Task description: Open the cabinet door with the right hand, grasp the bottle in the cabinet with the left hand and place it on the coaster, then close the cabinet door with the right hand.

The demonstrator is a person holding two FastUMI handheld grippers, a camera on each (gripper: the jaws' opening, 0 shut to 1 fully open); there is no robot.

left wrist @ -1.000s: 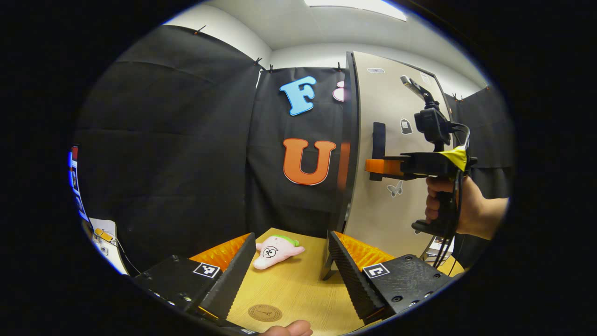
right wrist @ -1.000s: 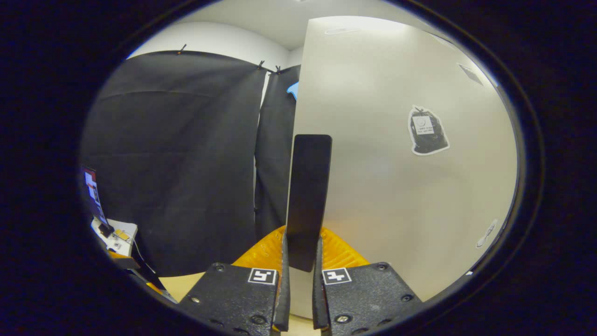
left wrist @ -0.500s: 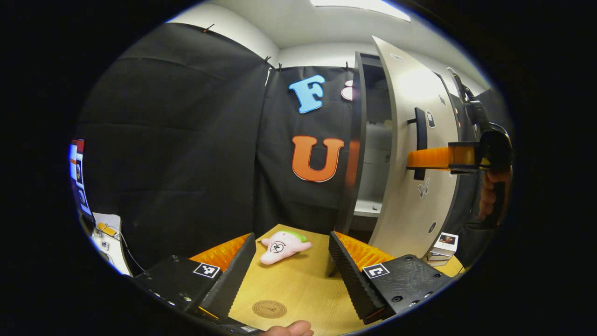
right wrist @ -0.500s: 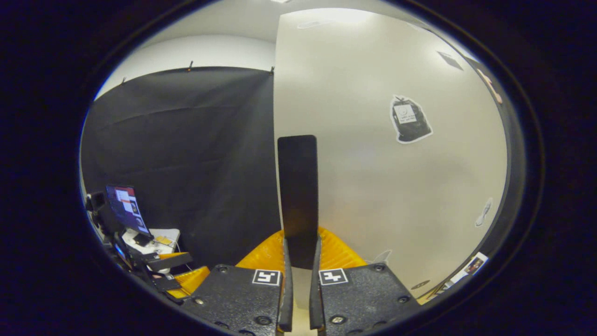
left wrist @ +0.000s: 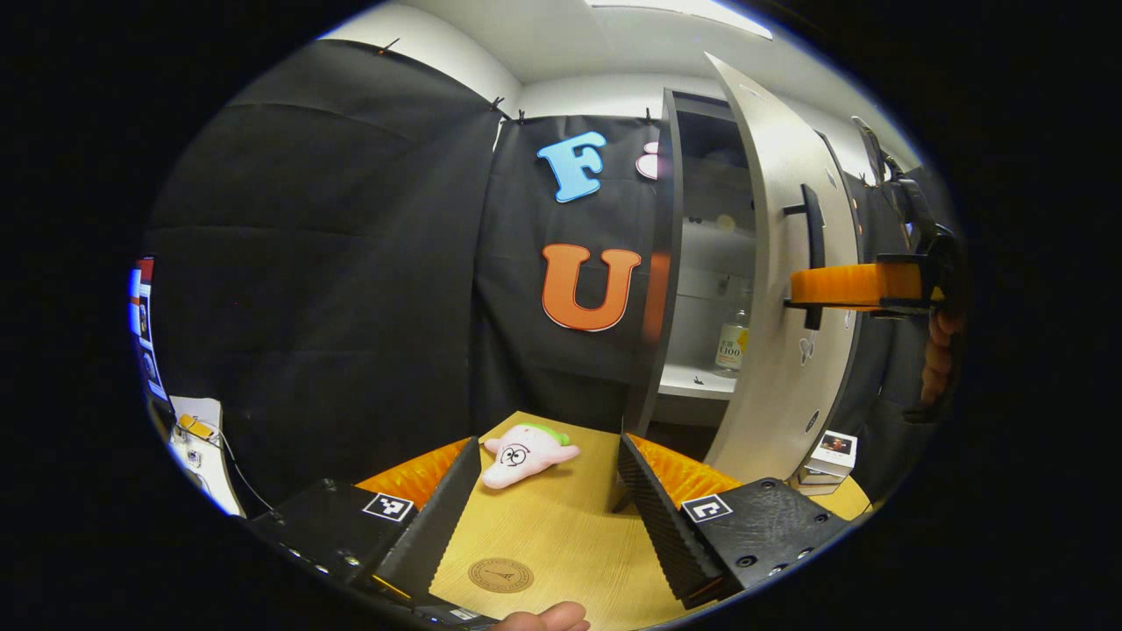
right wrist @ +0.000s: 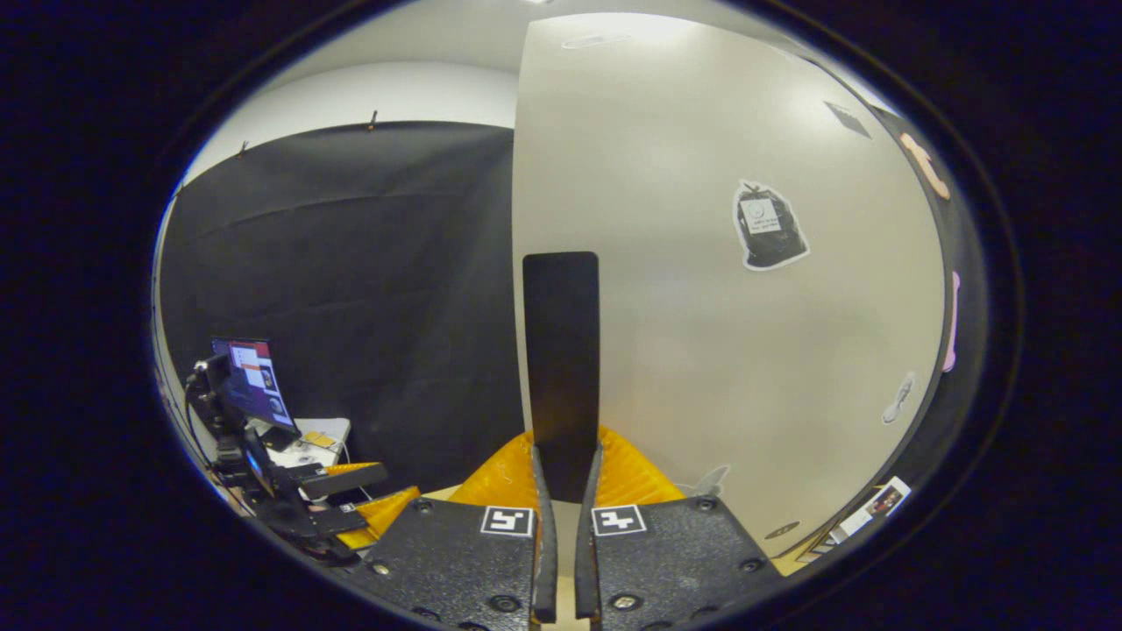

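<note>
The pale cabinet door (left wrist: 776,263) stands partly open. My right gripper (left wrist: 805,289) is shut on its black vertical handle (left wrist: 815,250), held by a hand (left wrist: 940,346). In the right gripper view the handle (right wrist: 561,350) rises between the closed fingers of the right gripper (right wrist: 561,460), against the door (right wrist: 701,289). A clear bottle (left wrist: 732,340) with a pale label stands upright on the shelf inside. My left gripper (left wrist: 543,513) hangs open over the wooden table (left wrist: 570,526), with nothing between its fingers. The round brown coaster (left wrist: 500,575) lies on the table just below them.
A pink plush toy (left wrist: 526,453) lies on the table beyond the left fingers, near the cabinet's front. A small white box (left wrist: 829,456) sits by the door's foot. A monitor (right wrist: 250,381) and cluttered stand are at the far left. My left gripper (right wrist: 351,499) shows low on the left.
The door has swung from shut to partly open, pulled by my right gripper on the handle. The shelf and bottle have come into sight. My left gripper has stayed open over the table.
</note>
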